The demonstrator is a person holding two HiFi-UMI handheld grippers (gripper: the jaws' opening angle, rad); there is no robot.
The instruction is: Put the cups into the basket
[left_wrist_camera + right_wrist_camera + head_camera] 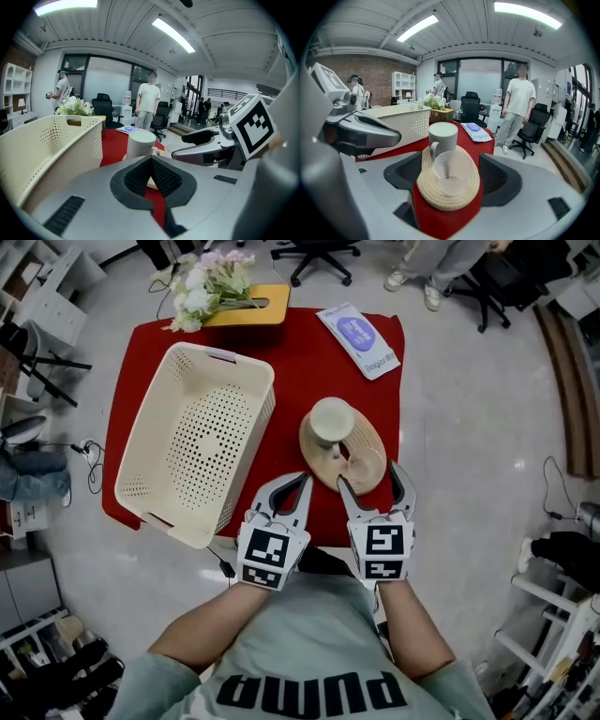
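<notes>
With the basket [225,358] empty on the red desk [309,362], we held our right tongs [369,474] spread wide at the woven mat [323,465] bearing the white mug [332,421] and clear cup [449,173], our left tongs [302,476] clenched on nothing, both cups not yet moved.

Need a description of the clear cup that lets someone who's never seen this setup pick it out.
On the red table, right of the cream perforated basket, a round woven mat holds two cups. The clear cup sits on the mat's near side, closest to the person. Unlike the opaque white mug behind it, it is see-through.
</notes>
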